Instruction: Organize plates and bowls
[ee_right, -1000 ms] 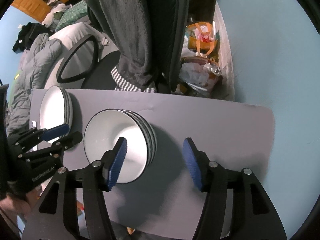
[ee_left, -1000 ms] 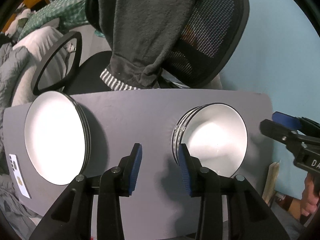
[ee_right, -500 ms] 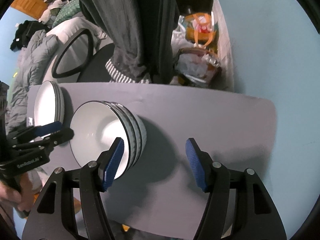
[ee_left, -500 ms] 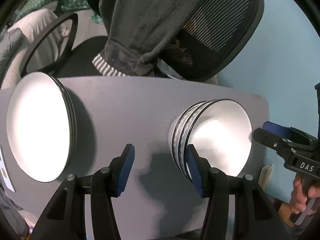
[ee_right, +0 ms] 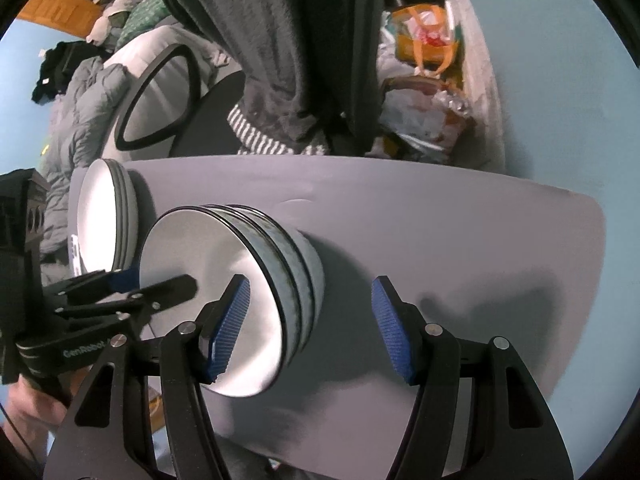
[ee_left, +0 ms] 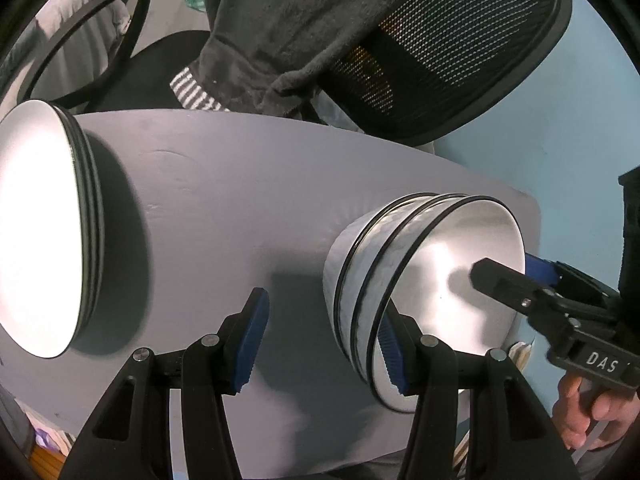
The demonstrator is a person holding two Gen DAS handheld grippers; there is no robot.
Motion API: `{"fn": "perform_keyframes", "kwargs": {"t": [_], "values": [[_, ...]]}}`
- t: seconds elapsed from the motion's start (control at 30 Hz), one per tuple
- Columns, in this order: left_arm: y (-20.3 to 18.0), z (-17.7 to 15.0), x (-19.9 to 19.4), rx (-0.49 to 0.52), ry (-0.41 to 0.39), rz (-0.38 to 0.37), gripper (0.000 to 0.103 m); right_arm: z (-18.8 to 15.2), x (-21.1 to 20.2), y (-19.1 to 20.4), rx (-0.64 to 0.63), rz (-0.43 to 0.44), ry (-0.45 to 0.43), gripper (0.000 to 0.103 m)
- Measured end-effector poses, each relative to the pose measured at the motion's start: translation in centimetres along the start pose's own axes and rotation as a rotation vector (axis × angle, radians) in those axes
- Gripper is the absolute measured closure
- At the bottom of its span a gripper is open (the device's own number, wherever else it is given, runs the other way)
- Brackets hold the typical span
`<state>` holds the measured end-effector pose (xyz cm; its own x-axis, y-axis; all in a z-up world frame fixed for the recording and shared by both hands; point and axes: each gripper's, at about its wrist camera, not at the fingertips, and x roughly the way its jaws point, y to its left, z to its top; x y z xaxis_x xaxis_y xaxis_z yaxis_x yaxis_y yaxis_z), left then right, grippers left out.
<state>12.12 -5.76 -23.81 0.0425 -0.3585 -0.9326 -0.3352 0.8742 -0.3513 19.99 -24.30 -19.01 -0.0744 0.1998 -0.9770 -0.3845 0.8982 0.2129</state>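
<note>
A stack of three white bowls with dark rims (ee_left: 404, 276) (ee_right: 248, 280) sits on the grey table (ee_left: 224, 200) (ee_right: 440, 232). A stack of white plates (ee_left: 40, 232) (ee_right: 106, 216) sits to its left. My left gripper (ee_left: 324, 344) is open, its jaws straddling the left side of the bowl stack's rim. My right gripper (ee_right: 308, 328) is open, its jaws straddling the right side of the rim. Each gripper shows in the other's view, the right one (ee_left: 516, 280) and the left one (ee_right: 156, 284) both reaching over the top bowl.
A black mesh office chair (ee_left: 440, 52) draped with a dark grey garment (ee_left: 280, 20) stands behind the table. Bedding (ee_right: 80, 120) lies at the back left. Bags (ee_right: 424, 80) clutter the floor beside the light blue wall (ee_right: 560, 80). A white phone (ee_right: 74, 252) lies by the plates.
Both grippers have moved in closer to the bowl stack, and each now has one finger inside the top bowl and one outside. Both stay open.
</note>
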Motion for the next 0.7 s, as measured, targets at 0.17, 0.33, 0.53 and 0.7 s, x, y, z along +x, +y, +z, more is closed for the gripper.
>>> {"fn": "perform_keyframes", "kwargs": {"t": [0.17, 0.33, 0.53, 0.7], "values": [[-0.4, 0.1, 0.6, 0.008, 0.012, 0.0, 0.049, 0.3, 1.3, -0.1, -0.017, -0.012, 0.034, 0.039], [-0.3, 0.2, 1.0, 0.007, 0.021, -0.008, 0.049, 0.3, 2.3, -0.2, -0.047, -0.014, 0.071, 0.05], [0.0, 0.1, 1.3, -0.02, 0.048, -0.097, 0.063, 0.0, 2.8, -0.3, -0.038, 0.044, 0.103, 0.067], [-0.6, 0.0, 0.8, 0.019, 0.037, -0.082, 0.07, 0.0, 3.0, 0.2, -0.041, 0.061, 0.12, 0.075]]}}
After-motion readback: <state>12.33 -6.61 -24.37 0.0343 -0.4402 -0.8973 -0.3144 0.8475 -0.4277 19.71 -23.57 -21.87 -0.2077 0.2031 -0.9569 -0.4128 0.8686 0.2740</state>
